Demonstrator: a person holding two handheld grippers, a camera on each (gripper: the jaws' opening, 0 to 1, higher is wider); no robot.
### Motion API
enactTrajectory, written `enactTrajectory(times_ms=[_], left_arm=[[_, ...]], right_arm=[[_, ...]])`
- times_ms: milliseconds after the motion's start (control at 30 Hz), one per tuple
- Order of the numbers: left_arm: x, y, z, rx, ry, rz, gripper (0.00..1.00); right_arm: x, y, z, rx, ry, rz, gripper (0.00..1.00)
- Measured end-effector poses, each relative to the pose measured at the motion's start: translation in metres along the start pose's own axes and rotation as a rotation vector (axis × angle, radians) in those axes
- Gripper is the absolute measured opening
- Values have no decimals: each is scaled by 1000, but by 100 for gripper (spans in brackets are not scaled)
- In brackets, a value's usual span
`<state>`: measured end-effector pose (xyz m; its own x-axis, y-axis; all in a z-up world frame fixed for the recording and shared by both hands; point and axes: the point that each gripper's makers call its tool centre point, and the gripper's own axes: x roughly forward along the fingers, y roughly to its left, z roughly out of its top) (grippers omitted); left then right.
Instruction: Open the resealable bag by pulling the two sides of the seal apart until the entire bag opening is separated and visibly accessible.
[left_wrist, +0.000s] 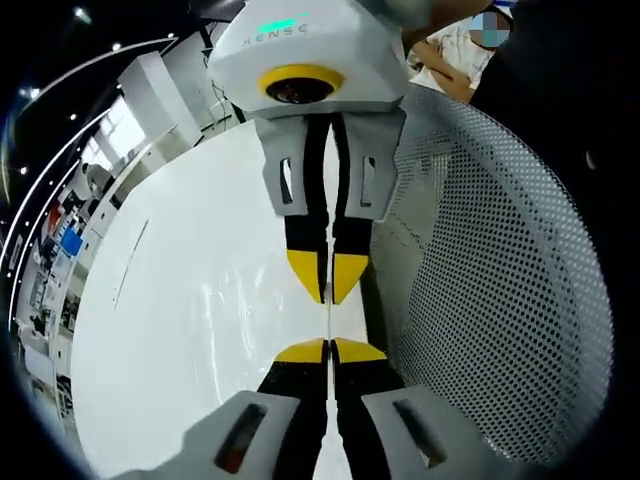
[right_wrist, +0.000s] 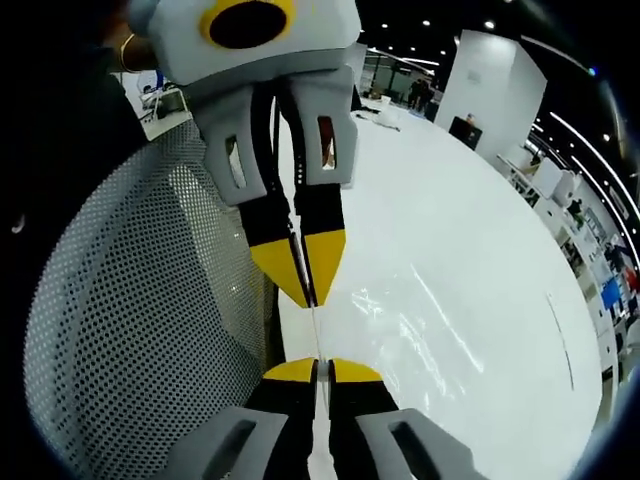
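Both tongs pinch a thin clear bag (left_wrist: 328, 318) edge: left tongs (left_wrist: 329, 345) at 6, right tongs (left_wrist: 328, 290) at 12. Glossy white worktop (left_wrist: 190, 330); perforated mesh panel (left_wrist: 490, 300) at 3.

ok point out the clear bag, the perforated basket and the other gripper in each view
clear bag (left_wrist: 235, 300), left gripper view, glossy film over the table
perforated basket (right_wrist: 130, 330), right gripper view, mesh wall
right gripper (left_wrist: 327, 283), left gripper view, between its yellow tips
left gripper (right_wrist: 303, 285), right gripper view, between its yellow tips

Open white tabletop (left_wrist: 180, 330) across left and lower left of left gripper view, across right of right gripper view. Blocked along right of left gripper view by perforated grey mesh wall (left_wrist: 500, 300), just beside the opposing gripper (left_wrist: 328, 290).
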<state>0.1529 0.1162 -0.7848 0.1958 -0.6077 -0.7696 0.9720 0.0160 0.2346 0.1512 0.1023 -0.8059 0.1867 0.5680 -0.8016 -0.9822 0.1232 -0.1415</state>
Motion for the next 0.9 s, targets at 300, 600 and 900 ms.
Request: enactTrajectory(times_ms=[300,600,900], left_arm=[[-3,7,0,-32,-30,41,0],[2,6,0,-37,-12,38,1],[3,1,-2,-20,18,19,0]], right_arm=[[2,-2,14,14,-40,3,0],[3,0,26,1,-67,12,0],[5,3,28,-16,-65,22,0]])
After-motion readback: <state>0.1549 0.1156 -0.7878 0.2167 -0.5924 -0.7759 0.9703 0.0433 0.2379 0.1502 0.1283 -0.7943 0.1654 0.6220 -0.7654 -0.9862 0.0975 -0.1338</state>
